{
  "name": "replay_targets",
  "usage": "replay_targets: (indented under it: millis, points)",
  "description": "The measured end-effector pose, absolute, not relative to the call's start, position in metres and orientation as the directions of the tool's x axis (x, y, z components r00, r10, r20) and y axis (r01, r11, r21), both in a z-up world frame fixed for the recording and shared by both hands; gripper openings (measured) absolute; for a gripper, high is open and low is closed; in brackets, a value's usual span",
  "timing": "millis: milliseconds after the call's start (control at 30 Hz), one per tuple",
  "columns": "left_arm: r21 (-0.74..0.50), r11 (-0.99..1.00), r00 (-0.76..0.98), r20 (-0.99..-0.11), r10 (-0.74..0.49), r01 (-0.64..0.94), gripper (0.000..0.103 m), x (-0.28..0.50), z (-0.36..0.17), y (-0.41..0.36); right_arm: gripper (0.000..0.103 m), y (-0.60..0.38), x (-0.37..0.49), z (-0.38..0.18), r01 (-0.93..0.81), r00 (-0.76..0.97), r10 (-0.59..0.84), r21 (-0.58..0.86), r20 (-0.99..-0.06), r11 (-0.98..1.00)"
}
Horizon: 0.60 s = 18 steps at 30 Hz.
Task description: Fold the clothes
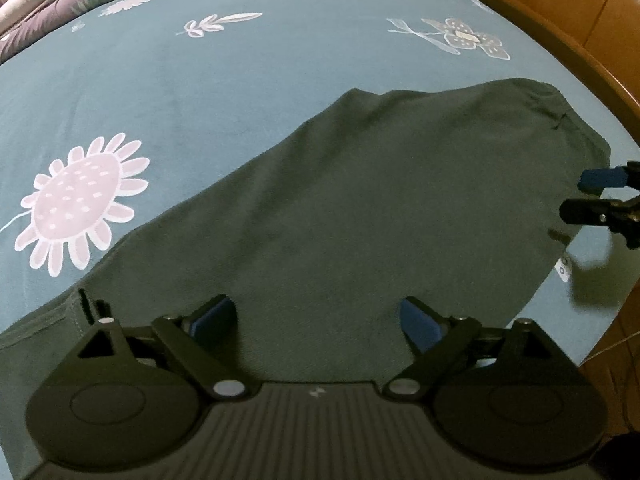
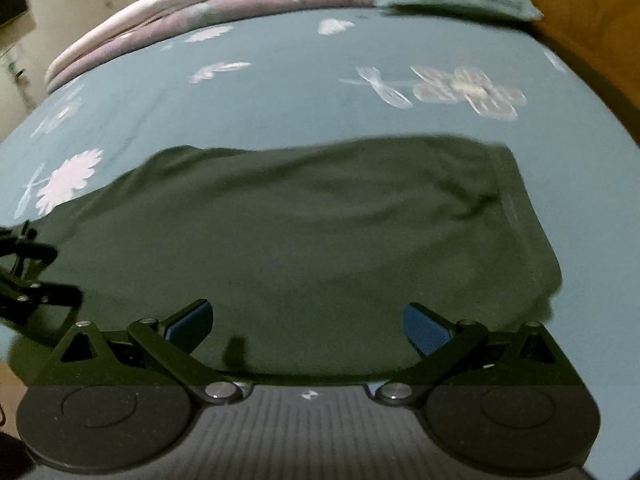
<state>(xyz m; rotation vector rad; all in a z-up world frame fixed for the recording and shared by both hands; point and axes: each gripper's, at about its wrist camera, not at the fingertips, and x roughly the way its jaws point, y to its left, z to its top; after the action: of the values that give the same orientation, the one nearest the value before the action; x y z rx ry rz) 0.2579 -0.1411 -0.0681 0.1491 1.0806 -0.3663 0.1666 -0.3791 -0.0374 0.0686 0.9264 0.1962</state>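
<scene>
At the near edge of the bed, the left gripper [image 1: 316,320] hovers over the garment [image 1: 360,200] with its blue pads spread wide and nothing between them. The cloth runs straight under the gap and away from it. The right gripper [image 2: 308,328] is likewise wide open and empty, poised over the near edge of the same garment [image 2: 300,232]. In the left view the right gripper [image 1: 592,196] shows at the right border, just off the cloth's right edge beside a small white tag [image 1: 564,270]; there too its fingers are apart.

The garment is dark green and lies flat and fairly smooth on the sheet [image 1: 200,92], a blue-grey one printed with pale flowers. Its long axis runs across the bed, roughly parallel to the near edge: from the left gripper it slants from near-left to far-right, ending in a hemmed band at the far right [image 1: 560,112]; from the right gripper it spreads left to right, the hemmed end on the right [image 2: 516,216]. So each gripper stands over its own end of the near long edge, the left nearer the left end, the right nearer the hemmed end. What kind of garment it is I cannot tell.

Beyond it, a folded quilt [image 2: 200,4] lies along the far edge and a wooden frame [image 1: 580,20] bounds the right side.

A likely next move is for both to pinch the near edge and carry it over to the far edge.
</scene>
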Motion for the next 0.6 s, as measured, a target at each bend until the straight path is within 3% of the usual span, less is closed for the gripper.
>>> replay_targets:
  millis: [100, 300, 600]
  points:
    - [-0.055, 0.931, 0.423, -0.880, -0.217, 0.362, 0.093, 0.257, -0.069, -0.142, 0.103, -0.361, 0.169, -0.035, -0.198, 0.585, 0.231, 0.139, -0.778, 0.970]
    - [-0.071, 0.931, 0.432, -0.871, -0.233, 0.359, 0.093, 0.253, -0.066, -0.138, 0.103, -0.325, 0.171, -0.054, -0.303, 0.570, 0.152, -0.035, -0.808, 0.952]
    - [-0.154, 0.903, 0.478, -0.806, -0.349, 0.400, 0.093, 0.283, -0.055, -0.144, 0.103, -0.326, 0.167, -0.056, -0.295, 0.563, 0.152, -0.026, -0.813, 0.955]
